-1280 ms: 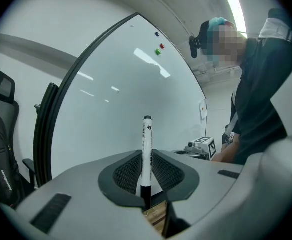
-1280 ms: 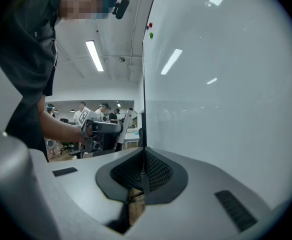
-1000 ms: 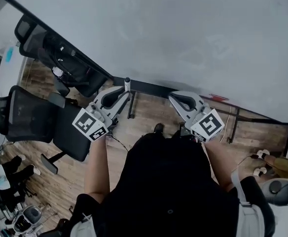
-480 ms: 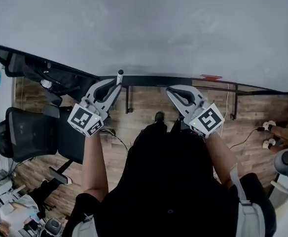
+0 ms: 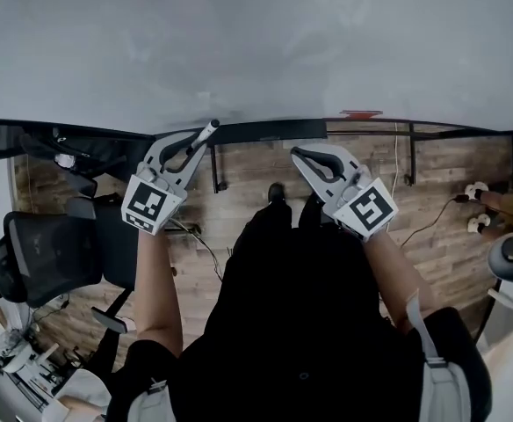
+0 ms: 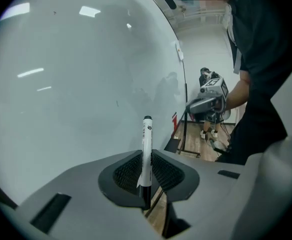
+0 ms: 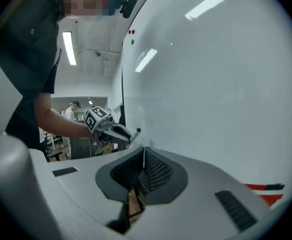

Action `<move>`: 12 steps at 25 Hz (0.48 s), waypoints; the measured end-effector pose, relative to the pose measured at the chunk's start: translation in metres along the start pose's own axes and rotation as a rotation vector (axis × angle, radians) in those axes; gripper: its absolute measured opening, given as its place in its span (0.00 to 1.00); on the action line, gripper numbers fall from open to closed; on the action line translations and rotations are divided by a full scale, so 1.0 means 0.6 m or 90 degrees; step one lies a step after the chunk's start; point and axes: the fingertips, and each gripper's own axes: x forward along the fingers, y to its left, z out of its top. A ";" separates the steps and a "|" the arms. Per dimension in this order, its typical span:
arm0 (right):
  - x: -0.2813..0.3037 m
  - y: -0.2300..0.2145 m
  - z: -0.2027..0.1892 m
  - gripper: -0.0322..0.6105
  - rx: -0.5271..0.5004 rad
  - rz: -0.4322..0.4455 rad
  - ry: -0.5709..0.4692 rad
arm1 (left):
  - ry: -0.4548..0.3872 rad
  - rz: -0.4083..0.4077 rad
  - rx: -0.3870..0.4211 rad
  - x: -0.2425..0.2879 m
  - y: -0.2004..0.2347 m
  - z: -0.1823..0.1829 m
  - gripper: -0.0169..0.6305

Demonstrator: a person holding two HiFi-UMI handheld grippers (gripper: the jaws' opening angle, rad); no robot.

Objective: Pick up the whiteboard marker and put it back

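My left gripper (image 5: pixel 192 141) is shut on a white whiteboard marker (image 6: pixel 146 154) with a black cap, which sticks out past the jaws toward the whiteboard (image 5: pixel 256 42). In the head view the marker (image 5: pixel 205 134) points up and right, its tip close to the board's lower edge. From the right gripper view the left gripper (image 7: pixel 127 135) and the marker (image 7: pixel 134 133) appear beside the whiteboard (image 7: pixel 216 94). My right gripper (image 5: pixel 302 155) is shut with nothing between its jaws, held to the right near the board.
A black tray rail (image 5: pixel 265 130) runs along the whiteboard's bottom edge. A red strip (image 5: pixel 360 113) lies on it at the right. Black office chairs (image 5: pixel 41 244) stand at the left on the wooden floor (image 5: pixel 441 236). Other people stand farther back (image 7: pixel 73 109).
The view has swung so the whiteboard's bottom edge lies level. My left gripper with the marker has moved up closer to the board's edge; the right gripper keeps its place beside it.
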 end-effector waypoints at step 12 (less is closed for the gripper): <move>-0.022 -0.012 -0.018 0.08 0.011 -0.027 0.018 | 0.152 -0.042 0.146 0.064 -0.010 -0.095 0.14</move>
